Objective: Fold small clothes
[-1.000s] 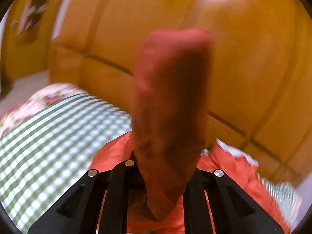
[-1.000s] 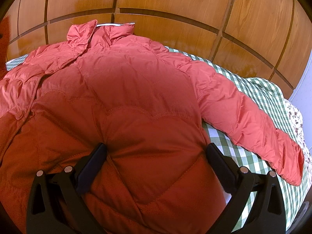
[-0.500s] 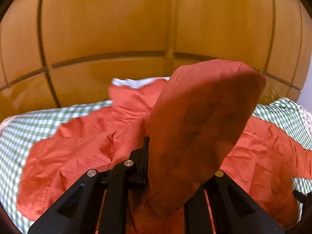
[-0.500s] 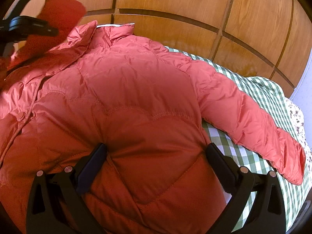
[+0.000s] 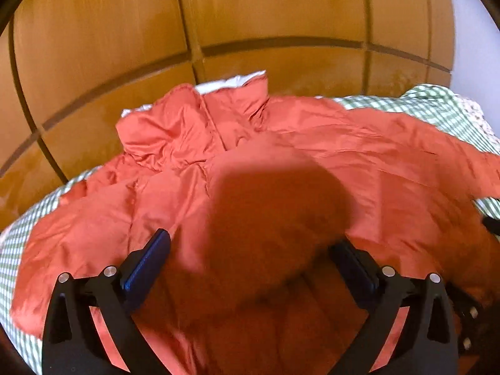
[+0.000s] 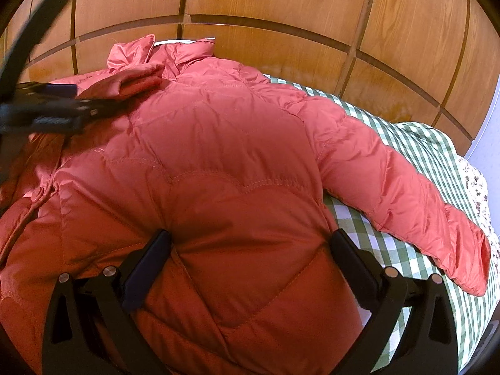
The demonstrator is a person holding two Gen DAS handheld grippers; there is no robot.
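Observation:
A small red puffer jacket [image 6: 225, 143] lies spread on a green checked bed sheet [image 6: 415, 143], collar toward the wooden wall. Its right sleeve [image 6: 403, 193] stretches out over the sheet. The left sleeve's cuff [image 6: 137, 81] lies folded across the chest near the collar. In the left wrist view this cuff [image 5: 275, 215] is a blurred red lump between the jaws of my left gripper [image 5: 250, 253], which are opening and not pressing on it. The left gripper [image 6: 53, 106] also shows at the left edge of the right wrist view. My right gripper [image 6: 250, 247] stands open over the jacket's lower body.
A wood-panelled wall [image 6: 281, 3] rises right behind the jacket's collar. A white strip of cloth [image 5: 231, 81] shows behind the collar. Floral fabric [image 6: 475, 184] lies at the bed's right edge, past the checked sheet.
The left gripper swung across with the red sleeve, came down over the jacket's chest, and its jaws went from shut on the sleeve to wide apart. The right gripper stayed still.

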